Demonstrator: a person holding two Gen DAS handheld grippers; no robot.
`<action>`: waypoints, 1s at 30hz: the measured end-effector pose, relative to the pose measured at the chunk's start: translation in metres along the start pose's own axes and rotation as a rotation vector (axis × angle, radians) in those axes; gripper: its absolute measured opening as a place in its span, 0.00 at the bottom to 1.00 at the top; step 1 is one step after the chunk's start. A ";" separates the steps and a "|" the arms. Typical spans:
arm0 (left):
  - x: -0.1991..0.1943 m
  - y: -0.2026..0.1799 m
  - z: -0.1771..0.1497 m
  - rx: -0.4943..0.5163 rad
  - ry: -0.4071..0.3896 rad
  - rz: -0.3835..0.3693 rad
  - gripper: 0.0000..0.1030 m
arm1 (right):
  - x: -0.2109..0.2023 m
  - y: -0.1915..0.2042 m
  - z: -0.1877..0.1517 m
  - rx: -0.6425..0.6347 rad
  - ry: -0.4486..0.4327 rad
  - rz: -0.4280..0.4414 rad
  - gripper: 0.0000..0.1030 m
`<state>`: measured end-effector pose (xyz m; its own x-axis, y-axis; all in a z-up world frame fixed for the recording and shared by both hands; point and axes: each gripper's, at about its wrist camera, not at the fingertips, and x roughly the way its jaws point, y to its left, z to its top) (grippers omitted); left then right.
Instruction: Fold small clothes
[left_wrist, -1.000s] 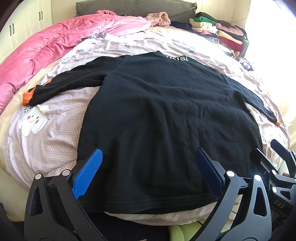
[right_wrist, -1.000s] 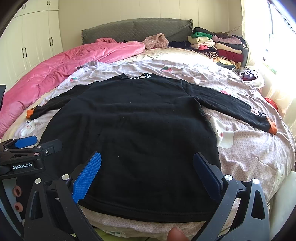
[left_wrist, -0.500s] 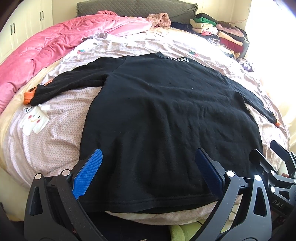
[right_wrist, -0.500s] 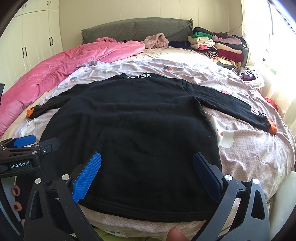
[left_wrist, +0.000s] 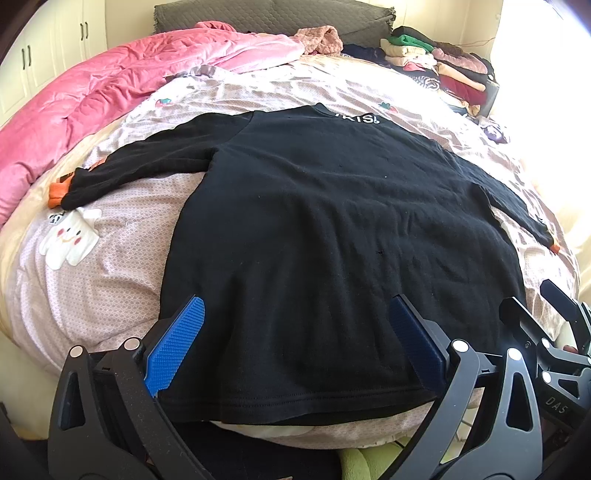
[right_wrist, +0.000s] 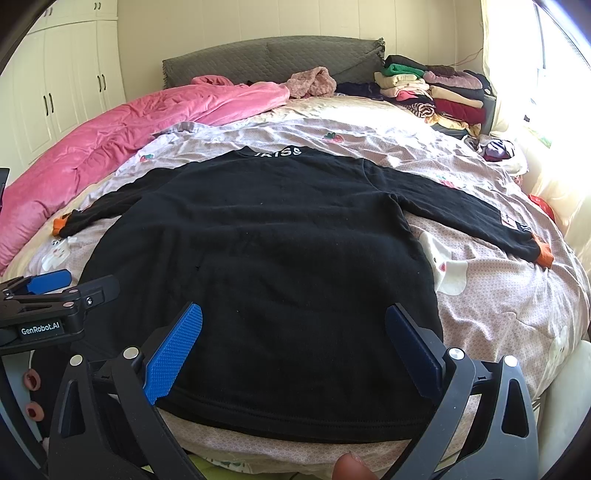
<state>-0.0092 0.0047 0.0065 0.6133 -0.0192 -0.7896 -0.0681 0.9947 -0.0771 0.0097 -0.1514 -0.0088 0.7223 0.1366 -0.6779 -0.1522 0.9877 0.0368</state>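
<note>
A black sweater (left_wrist: 332, 229) lies flat on the bed (left_wrist: 110, 266), hem nearest the cameras, both sleeves spread out, orange cuffs (right_wrist: 545, 254) at their ends. White letters on its collar (right_wrist: 279, 151) read roughly "KISS". A pink quilt (right_wrist: 110, 147) is bunched along the bed's left side, just beyond the left cuff. A stack of folded clothes (right_wrist: 436, 92) sits at the far right corner by the grey headboard (right_wrist: 258, 59), with a fluffy pink garment (right_wrist: 314, 81) near it. White wardrobes (right_wrist: 66, 85) stand at the left. The sheet carries cartoon and strawberry prints.

The left gripper (left_wrist: 295, 343) hovers over the hem's left part, jaws wide apart, holding nothing. The right gripper (right_wrist: 295, 350) hovers over the hem's right part, also spread wide and empty. In the right view the left gripper's side reads "GenRobot.AI" (right_wrist: 40, 328).
</note>
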 end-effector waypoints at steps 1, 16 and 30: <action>0.000 0.000 0.000 0.000 0.001 0.002 0.91 | 0.000 0.000 0.000 0.001 0.000 -0.001 0.96; 0.009 0.002 0.004 -0.013 0.018 0.024 0.91 | 0.002 -0.010 0.008 0.023 -0.018 -0.007 0.96; 0.017 -0.006 0.017 -0.008 0.029 0.027 0.91 | 0.009 -0.038 0.022 0.067 -0.037 -0.022 0.96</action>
<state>0.0151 0.0005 0.0044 0.5881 0.0051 -0.8088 -0.0912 0.9940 -0.0601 0.0365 -0.1861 0.0000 0.7493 0.1164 -0.6519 -0.0918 0.9932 0.0719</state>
